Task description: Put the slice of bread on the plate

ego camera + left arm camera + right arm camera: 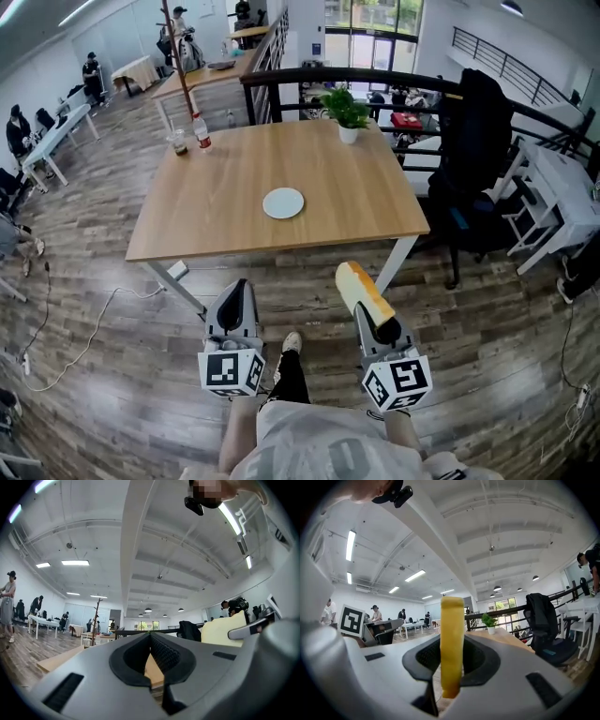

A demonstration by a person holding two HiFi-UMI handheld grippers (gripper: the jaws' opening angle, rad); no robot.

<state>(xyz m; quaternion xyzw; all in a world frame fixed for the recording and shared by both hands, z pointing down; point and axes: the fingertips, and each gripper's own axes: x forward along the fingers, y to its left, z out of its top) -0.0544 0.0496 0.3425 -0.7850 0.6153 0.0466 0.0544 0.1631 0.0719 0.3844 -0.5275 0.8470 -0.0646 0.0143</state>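
**Writing.** No brand or readable print is found. Black-and-white square markers are carried on the cube of the left gripper (238, 286) and on that of the right gripper (378, 330). A red label is seen on a bottle (201, 131), its print too small to be read.

**Containers.** A white round plate (283, 202) is set near the middle of the wooden bench (216, 220). Well apart from the plate, at the far left corner, the bottle and a glass (179, 142) of dark liquid are placed just beside each other. Beyond the plate to the right, at the far edge, a white pot (349, 134) is noted with a green plant in it.

**Task item.** The slice of bread (364, 291) is held off the bench, on the near side of the plate, over the floor. A pale yellow face and an orange-brown crust are observed. It is gripped upright and edge-on between the right fingers (483, 660), which are closed against its two faces, its upper end projecting past them.

**Left fingers.** The left fingers (165, 652) are brought together at the tips, and nothing is held.
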